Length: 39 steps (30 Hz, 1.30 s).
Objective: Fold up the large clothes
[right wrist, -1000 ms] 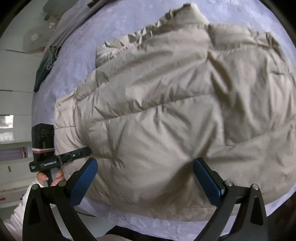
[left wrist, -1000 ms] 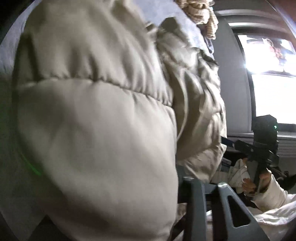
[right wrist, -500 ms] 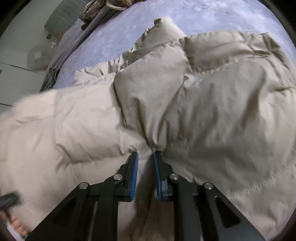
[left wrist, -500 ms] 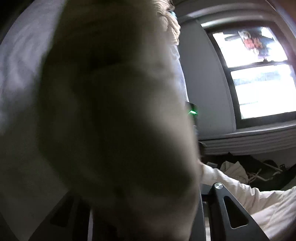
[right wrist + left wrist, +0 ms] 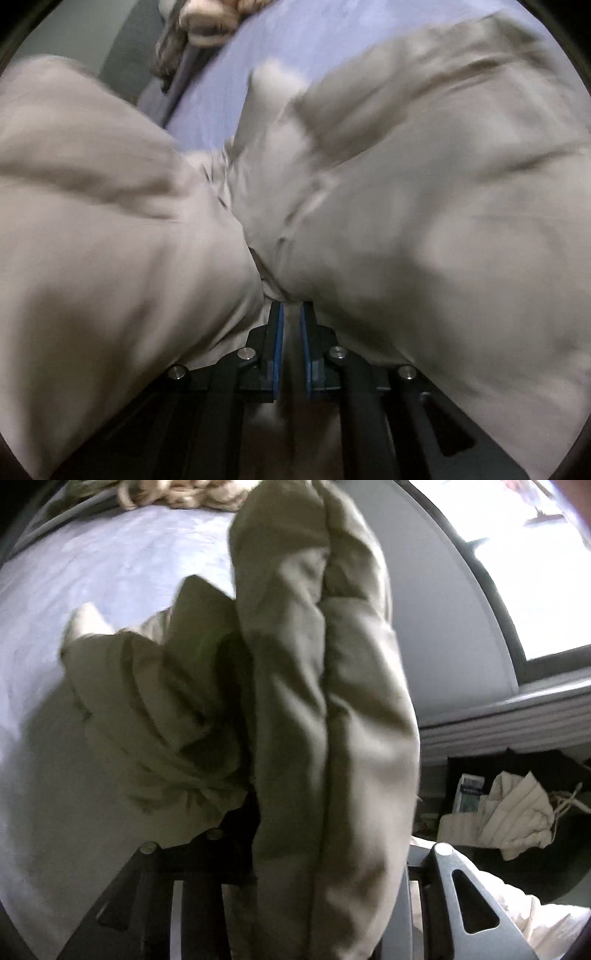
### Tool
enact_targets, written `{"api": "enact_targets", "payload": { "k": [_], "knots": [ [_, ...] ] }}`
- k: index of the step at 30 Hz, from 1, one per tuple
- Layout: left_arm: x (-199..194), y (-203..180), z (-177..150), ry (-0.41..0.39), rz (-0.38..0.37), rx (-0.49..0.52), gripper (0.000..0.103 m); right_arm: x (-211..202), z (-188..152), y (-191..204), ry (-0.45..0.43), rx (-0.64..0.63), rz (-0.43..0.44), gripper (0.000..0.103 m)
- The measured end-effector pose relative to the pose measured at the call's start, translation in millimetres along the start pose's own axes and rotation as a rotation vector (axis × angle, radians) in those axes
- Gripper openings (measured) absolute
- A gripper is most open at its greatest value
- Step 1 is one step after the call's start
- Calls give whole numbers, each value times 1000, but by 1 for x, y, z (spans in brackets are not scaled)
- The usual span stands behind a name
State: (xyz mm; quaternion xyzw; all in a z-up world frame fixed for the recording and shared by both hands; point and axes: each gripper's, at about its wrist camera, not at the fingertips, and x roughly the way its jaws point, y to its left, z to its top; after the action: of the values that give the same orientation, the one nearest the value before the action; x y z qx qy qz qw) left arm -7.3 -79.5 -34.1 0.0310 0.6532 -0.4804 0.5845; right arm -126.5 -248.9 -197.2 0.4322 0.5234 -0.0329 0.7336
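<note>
A beige puffer jacket hangs in front of the left wrist camera, bunched over my left gripper, whose fingertips are hidden under the fabric. Part of it trails onto the lavender bed sheet. In the right wrist view the same jacket fills the frame. My right gripper has its blue-padded fingers nearly together, pinching a fold of the jacket at its tips. The view is motion-blurred.
A pile of knitted cloth lies at the far edge of the bed. A window and sill are on the right. Cream clothing and a box sit on the floor beside the bed.
The right gripper went from wide open to shut on a jacket fold. Both grippers have lifted the jacket off the sheet, and it now hangs bunched and folded in front of both cameras.
</note>
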Motion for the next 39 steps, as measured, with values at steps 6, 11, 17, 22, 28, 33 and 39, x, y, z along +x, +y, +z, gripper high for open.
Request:
{"api": "enact_targets", "payload": {
  "k": [6,11,17,22,28,33,39],
  "knots": [
    [67,-20,33,45,-138,44,65,-81,-22,-59,-137,118,6,11],
    [114,-21,45,74,-142,59,80,-118,-46,-93,-193,196,-29,12],
    [144,-49,37,62,-69,93,80,-169,-85,-90,-265,162,-40,68],
    [142,-65,40,43,-29,114,80,-184,-117,-42,-240,3,76,83],
    [98,-81,53,-109,28,189,80,-146,-113,4,-213,-136,-131,83],
    [49,-39,52,-300,232,133,80,-154,-102,-24,-275,29,-251,83],
    [55,39,58,-288,319,-49,80,-155,-89,-32,-275,27,-218,16]
  ]
}}
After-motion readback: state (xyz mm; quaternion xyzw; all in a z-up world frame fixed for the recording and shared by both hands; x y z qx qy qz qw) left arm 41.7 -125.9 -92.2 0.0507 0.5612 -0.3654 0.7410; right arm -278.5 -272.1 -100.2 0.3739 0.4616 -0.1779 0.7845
